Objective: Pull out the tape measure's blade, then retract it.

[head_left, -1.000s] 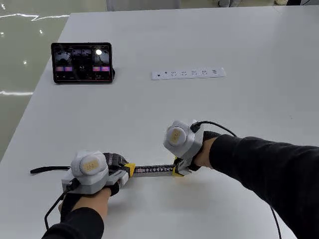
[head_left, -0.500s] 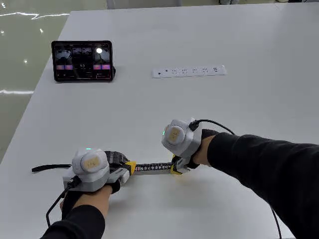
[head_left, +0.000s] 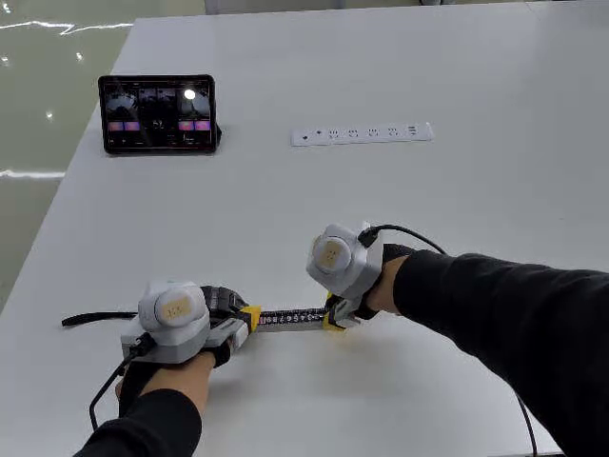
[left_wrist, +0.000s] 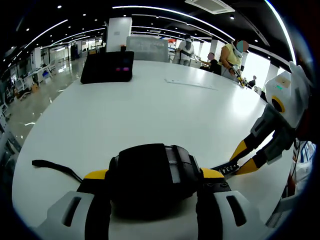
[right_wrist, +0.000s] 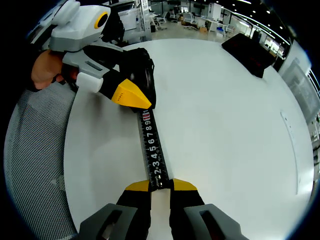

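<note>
The black tape measure case (left_wrist: pixel 150 175) lies at the near left of the white table, clamped between the yellow-tipped fingers of my left gripper (head_left: pixel 238 319). In the right gripper view the case (right_wrist: pixel 140 75) sits at the far end of the blade. A short length of numbered blade (right_wrist: pixel 152 155) runs across the table from the case to my right gripper (right_wrist: pixel 160 186), which is shut on the blade's end. In the head view the blade (head_left: pixel 290 316) spans the gap between the left gripper and the right gripper (head_left: pixel 333 322). A black wrist strap (head_left: pixel 95 318) trails left from the case.
A dark tablet (head_left: pixel 157 114) stands at the far left of the table (head_left: pixel 457 190). A white power strip (head_left: pixel 362 134) lies at the far middle. A black cable (head_left: pixel 404 238) runs from the right gripper. People stand far behind the table in the left gripper view.
The right gripper has moved slightly left toward the case, and the exposed stretch of blade between the grippers is a little shorter. The left gripper has stayed in place.
</note>
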Action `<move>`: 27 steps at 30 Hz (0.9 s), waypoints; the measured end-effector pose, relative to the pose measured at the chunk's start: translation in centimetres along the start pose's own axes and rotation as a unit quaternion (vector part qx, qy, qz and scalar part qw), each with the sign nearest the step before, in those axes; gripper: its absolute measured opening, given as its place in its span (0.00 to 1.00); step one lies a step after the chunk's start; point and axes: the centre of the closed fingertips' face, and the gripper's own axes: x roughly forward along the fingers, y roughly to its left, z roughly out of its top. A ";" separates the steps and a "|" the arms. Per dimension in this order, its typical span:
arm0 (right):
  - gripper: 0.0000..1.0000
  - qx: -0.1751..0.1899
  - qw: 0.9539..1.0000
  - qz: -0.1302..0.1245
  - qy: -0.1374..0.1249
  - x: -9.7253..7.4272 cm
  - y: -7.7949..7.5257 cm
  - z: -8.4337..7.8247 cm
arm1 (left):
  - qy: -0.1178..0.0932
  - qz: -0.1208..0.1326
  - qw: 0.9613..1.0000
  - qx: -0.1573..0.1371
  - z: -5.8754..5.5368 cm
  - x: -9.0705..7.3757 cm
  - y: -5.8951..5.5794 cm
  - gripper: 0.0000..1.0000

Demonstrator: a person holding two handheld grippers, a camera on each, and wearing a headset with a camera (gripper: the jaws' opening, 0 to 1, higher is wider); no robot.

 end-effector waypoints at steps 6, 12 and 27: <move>0.09 -0.007 1.000 -0.001 -0.003 0.1 0.1 0.2 | 0.003 -0.002 1.000 0.000 0.0 0.0 0.0 0.65; 0.09 -0.006 1.000 0.001 -0.008 0.1 0.1 0.4 | 0.004 -0.004 1.000 0.000 0.0 0.0 -0.1 0.65; 0.09 -0.006 1.000 0.001 -0.011 0.3 0.3 0.9 | 0.003 -0.015 1.000 -0.004 0.0 -0.1 0.0 0.65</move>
